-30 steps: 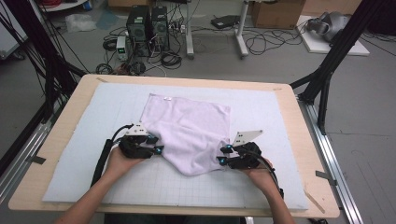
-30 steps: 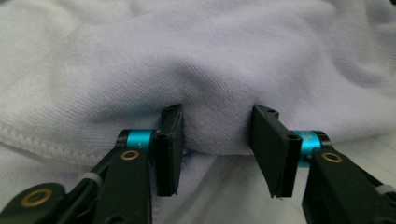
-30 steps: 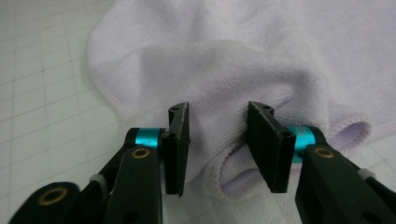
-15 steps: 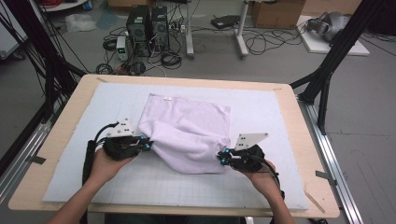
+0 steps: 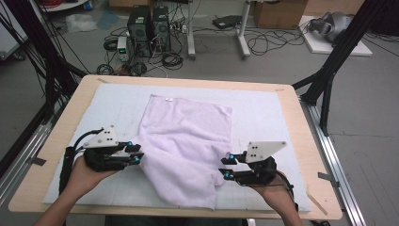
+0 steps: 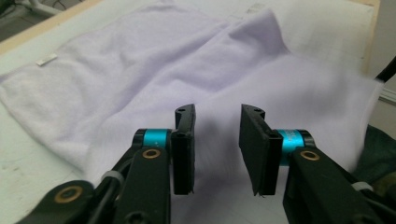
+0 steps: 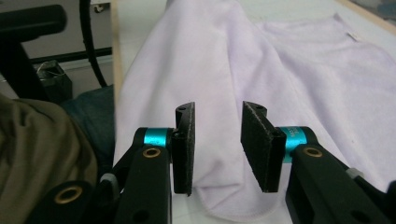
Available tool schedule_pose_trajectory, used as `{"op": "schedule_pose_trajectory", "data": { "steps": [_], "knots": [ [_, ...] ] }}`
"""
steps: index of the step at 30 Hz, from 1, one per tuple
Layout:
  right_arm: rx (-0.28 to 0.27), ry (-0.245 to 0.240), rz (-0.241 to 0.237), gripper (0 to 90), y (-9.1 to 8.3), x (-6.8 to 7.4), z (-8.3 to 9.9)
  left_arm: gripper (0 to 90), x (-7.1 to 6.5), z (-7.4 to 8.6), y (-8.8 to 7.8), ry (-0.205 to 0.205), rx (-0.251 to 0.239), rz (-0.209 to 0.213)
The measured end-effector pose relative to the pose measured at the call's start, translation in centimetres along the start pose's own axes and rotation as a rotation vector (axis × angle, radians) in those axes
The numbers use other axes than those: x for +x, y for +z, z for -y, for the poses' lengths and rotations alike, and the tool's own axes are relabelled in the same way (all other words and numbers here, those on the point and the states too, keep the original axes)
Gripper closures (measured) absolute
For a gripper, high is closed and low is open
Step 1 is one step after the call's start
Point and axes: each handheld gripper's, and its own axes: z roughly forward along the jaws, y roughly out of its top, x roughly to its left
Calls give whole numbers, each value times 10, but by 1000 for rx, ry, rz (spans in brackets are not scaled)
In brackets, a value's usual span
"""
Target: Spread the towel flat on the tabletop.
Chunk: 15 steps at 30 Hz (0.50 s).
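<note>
2 hand-held grippers sit at either side of a pale lilac towel [image 5: 186,141] that lies rumpled on the white mat [image 5: 263,108] covering the wooden table [image 5: 306,155]. The towel's far half lies flat, with a small white label [image 5: 167,99] near its far left corner; its near half is bunched into soft folds and reaches almost to the mat's near edge.

At the towel's left edge, the left gripper [image 5: 136,153] has its jaws parted to a narrow gap; they have just been opening, and its own view shows cloth beyond the pads [image 6: 184,149], none pinched between them. At the right edge, the right gripper [image 5: 227,165] is likewise narrowly parted, just reopened, its pads [image 7: 259,144] bare with a thick fold of towel below them.
</note>
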Motion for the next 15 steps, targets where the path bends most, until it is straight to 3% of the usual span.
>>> {"op": "schedule_pose_trajectory", "data": {
  "steps": [5,7,11,14,15],
  "knots": [
    [72,45,-10,620,30,-17,25,619,9,25,28,-34,68,33],
    [86,59,-34,593,44,-20,35,609,13,37,35,-55,101,39],
    [169,55,-40,563,71,-22,43,584,13,55,50,-48,184,54],
    [216,54,-66,565,86,-23,46,603,10,59,53,-35,167,41],
    [209,72,-77,569,89,-23,46,622,9,60,53,-39,163,48]
  ]
}}
